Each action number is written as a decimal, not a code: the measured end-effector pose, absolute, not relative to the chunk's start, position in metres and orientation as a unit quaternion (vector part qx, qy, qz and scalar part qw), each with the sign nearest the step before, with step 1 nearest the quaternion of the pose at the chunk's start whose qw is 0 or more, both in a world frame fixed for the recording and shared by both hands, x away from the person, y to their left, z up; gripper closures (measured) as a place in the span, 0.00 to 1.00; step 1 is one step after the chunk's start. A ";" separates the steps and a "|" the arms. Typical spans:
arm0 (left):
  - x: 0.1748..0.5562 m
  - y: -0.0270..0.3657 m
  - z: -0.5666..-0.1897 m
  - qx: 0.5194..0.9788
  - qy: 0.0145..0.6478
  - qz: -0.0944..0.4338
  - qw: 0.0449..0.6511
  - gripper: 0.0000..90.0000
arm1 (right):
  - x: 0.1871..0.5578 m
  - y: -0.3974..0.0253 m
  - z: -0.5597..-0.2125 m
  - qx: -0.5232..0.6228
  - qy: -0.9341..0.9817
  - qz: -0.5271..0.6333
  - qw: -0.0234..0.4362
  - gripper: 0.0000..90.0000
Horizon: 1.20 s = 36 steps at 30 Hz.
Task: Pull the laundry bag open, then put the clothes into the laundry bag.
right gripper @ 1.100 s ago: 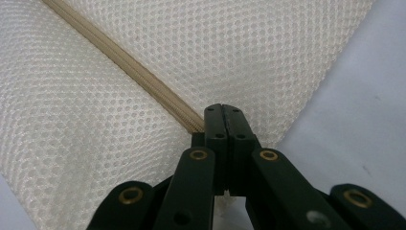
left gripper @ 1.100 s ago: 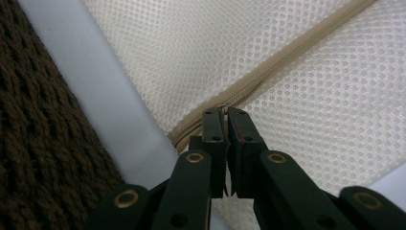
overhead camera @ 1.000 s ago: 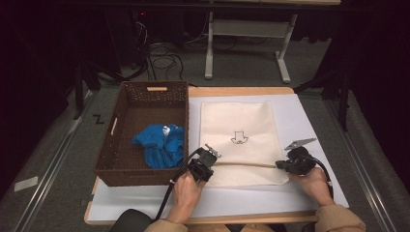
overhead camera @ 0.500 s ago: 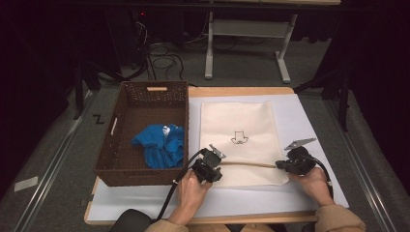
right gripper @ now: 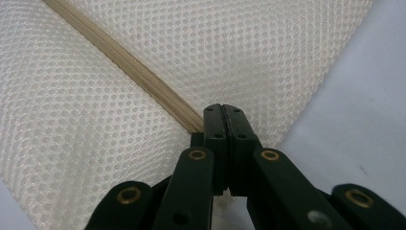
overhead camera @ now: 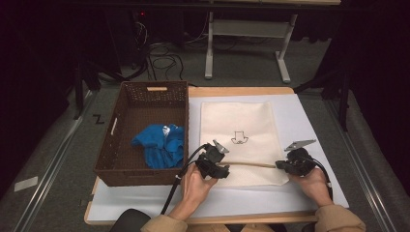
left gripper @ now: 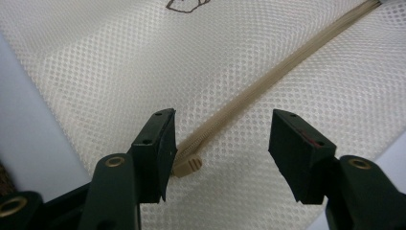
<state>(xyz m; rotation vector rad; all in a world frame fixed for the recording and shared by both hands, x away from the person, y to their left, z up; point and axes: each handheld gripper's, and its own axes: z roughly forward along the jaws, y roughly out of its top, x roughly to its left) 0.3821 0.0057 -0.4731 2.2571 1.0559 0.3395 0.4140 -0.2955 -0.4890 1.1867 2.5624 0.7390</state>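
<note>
Lying flat at the centre of the high view, a cream mesh bag rests on the pale blue mat that covers the desk. Its fabric is a fine perforated netting, rectangular in outline, with a small dark printed mark in its middle. A tan zipper crosses its lower part from left to right.

Left gripper: released, jaws standing well apart over the mesh at the bottom of its own view. The ribbed tan zipper pull lies just beside the inner face of the left-hand jaw; whether it touches cannot be told. The zipper tape runs from there to the upper right corner of the frame.

Right gripper: clenched, its black pads pressed together on the end of the zipper near the bag's edge, at lower centre of its view. The pinched part is hidden behind the jaws.

At left of the high view stands a brown woven basket, rectangular, holding a crumpled blue cloth. The bag's bottom edge is partly covered by the hands. Surroundings beyond the desk are dark and hard to make out.
</note>
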 end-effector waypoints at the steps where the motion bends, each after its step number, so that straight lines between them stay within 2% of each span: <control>1: 0.381 0.003 -0.473 0.858 0.391 0.131 0.307 0.45 | 0.414 -0.295 -0.489 0.404 0.872 0.253 0.112 1.00; 10: 0.378 -0.017 -0.482 0.879 0.336 0.132 0.313 0.42 | 0.409 -0.296 -0.490 0.414 0.863 0.265 0.119 0.93; 12: 0.379 -0.017 -0.484 0.878 0.335 0.125 0.319 0.42 | 0.409 -0.297 -0.491 0.415 0.860 0.276 0.111 0.84; 17: 0.382 -0.014 -0.485 0.872 0.339 0.106 0.336 0.41 | 0.405 -0.294 -0.492 0.402 0.865 0.274 0.119 0.76; 26: 0.383 -0.013 -0.493 0.875 0.343 0.113 0.323 0.39 | 0.406 -0.297 -0.493 0.405 0.855 0.312 0.086 0.60; 30: 0.385 -0.012 -0.495 0.874 0.347 0.111 0.320 0.39 | 0.406 -0.298 -0.489 0.409 0.846 0.326 0.103 0.52; 33: 0.385 -0.014 -0.499 0.876 0.351 0.115 0.312 0.38 | 0.407 -0.299 -0.488 0.417 0.842 0.329 0.092 0.44; 36: 0.385 -0.014 -0.501 0.876 0.352 0.118 0.308 0.38 | 0.408 -0.298 -0.486 0.417 0.840 0.333 0.093 0.41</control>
